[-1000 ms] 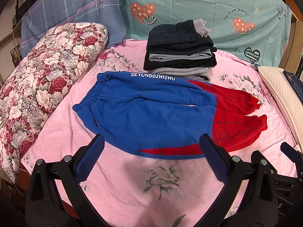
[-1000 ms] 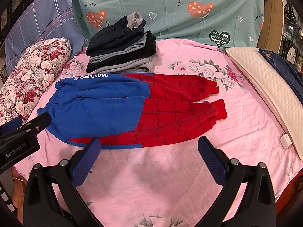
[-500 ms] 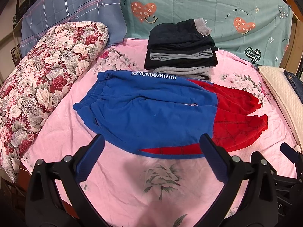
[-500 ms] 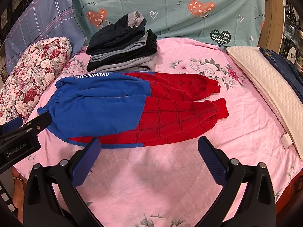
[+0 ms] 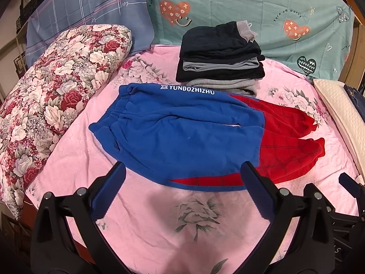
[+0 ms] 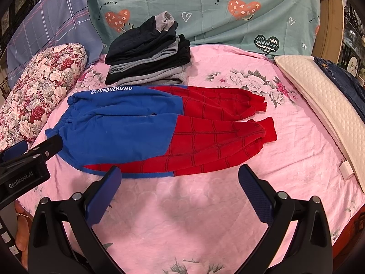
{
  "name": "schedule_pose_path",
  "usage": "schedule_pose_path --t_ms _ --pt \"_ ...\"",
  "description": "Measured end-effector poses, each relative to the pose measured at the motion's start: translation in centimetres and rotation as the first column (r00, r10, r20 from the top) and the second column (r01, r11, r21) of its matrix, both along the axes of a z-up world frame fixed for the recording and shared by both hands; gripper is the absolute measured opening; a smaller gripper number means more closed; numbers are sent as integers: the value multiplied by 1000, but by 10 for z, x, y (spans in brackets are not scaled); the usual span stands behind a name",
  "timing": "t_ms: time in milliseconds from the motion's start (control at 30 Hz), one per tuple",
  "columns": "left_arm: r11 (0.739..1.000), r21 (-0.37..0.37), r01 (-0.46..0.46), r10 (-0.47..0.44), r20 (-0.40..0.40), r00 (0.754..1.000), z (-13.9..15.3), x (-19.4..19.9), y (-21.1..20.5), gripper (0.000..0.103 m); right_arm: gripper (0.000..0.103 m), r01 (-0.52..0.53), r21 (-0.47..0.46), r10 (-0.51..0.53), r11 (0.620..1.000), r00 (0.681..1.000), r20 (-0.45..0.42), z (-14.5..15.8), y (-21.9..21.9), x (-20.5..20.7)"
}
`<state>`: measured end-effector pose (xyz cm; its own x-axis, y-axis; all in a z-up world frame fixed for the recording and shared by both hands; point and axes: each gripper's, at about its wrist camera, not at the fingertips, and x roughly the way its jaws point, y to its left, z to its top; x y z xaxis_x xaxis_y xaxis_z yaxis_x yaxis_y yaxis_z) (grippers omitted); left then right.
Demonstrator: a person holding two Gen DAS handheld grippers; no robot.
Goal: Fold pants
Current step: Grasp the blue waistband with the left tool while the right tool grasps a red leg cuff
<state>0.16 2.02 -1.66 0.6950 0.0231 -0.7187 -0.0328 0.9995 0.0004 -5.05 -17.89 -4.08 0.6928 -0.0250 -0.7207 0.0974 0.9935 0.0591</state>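
Left claw (image 5: 182, 175): spread wide, empty, at the bottom of its frame. Its blue pads (image 5: 109, 194) sit low over the pink sheet (image 5: 159, 228), with the near edge of the pants just beyond the tips; whether they touch cannot be told.

Right claw (image 6: 180, 175): spread wide, empty, at the bottom of its frame, tips near the lower hem of the pants. The left claw's body shows at the left edge of this view, its tip beside the waistband.

Pants (image 5: 182, 137): blue at the top, red on the legs, lying flat across the middle of the bed. Waistband toward the left of the frame, cuffs toward the right. Both legs lie side by side, unfolded. White lettering runs along the far edge.

Stack (image 5: 219, 54): folded black and grey garments, behind the pants, touching their far edge, centre top of the frame.

Floral pillow (image 5: 57, 91): left of the frame. Cream pillow (image 6: 319, 105): right of the frame, with dark denim (image 6: 342, 80) beyond it. Teal sheet (image 5: 251, 4) with hearts hangs across the back.
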Motion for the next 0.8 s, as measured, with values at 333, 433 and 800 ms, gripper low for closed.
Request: schedule_pose_path --t_ms 333,433,800 --pt "983 -149 -108 65 -268 961 -59 78 76 101 102 70 35 -66 997 993 -102 -27 -35 13" --pt "965 -186 -183 119 -309 943 -75 113 126 101 102 91 58 -84 994 989 -118 -31 -43 13" --pt "892 -267 -364 246 -388 888 -121 165 211 19 102 127 51 -120 991 985 -127 -33 -64 14"
